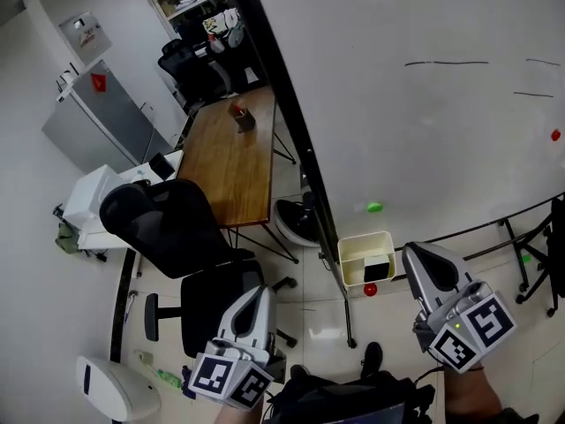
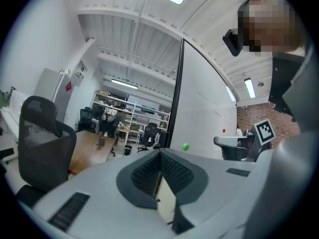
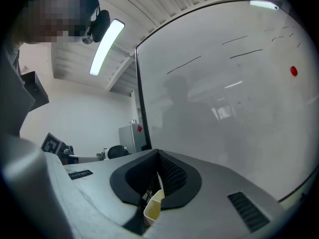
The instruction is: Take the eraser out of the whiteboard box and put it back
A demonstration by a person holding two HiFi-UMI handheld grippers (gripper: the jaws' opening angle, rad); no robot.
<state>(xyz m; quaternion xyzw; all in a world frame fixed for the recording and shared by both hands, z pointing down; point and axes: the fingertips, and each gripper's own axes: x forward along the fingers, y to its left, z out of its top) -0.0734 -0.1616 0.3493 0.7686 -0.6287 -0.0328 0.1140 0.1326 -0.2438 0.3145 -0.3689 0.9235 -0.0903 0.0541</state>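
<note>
Eraser (image 1: 378, 268): a dark block lying inside the whiteboard box (image 1: 364, 238), low in the middle of the head view. Only its top shows, too small for detail.
Whiteboard box: cream and open-topped, at the lower edge of the whiteboard (image 1: 424, 131). A small red round thing (image 1: 370, 289) sits just under it; what it is cannot be told.
Left gripper (image 1: 258, 291): lower left of the head view, well apart from the box. Its jaws are clenched tip to tip with nothing between them. Its marker cube is partly cut off by the bottom edge.
Right gripper (image 1: 413, 253): lower right of the head view. Its jaws are clenched and empty, with the tip near the box's right side and a gap between them.
Person: only dark clothing and a shoe show, cut off at the bottom edge of the head view.
Head view only: the eraser and the whole box.
Right gripper view only: a cream corner of the box seen through the opening under the closed tips. The rest of the box is hidden by the jaws.
Left gripper view only: the green magnet (image 2: 186, 146) on the whiteboard above the jaw tips, with the wooden tabletop (image 2: 89, 148) and an office chair (image 2: 45, 143) at the left, seen side-on.
Pen strokes on the whiteboard: too thin to read.
</note>
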